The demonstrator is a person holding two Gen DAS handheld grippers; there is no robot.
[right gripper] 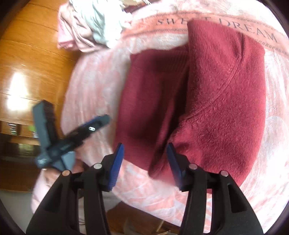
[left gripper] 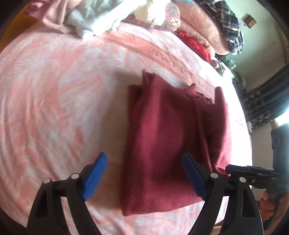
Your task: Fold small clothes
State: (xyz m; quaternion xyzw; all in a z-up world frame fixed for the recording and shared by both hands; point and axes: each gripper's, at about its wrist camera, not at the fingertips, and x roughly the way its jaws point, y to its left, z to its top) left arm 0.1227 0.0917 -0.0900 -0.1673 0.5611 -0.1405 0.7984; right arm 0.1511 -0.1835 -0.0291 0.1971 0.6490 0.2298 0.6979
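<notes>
We had folded the maroon garment (left gripper: 173,144) on the bed (left gripper: 54,90); both claws, left claw (left gripper: 144,177) and right claw (right gripper: 144,166), stood open and empty, with the clothes pile (left gripper: 86,19) left unfolded.

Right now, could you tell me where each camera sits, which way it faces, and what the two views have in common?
Left wrist: rides the left gripper, looking steeply down past its open blue fingers at the maroon garment on the pink blanket; the right gripper and a hand show at the right edge.
Right wrist: rides the right gripper, jaws open, looking down at the same garment's folded-over flap; the left gripper shows on the left.
Shared: garment, blanket, the clothes pile.
</notes>
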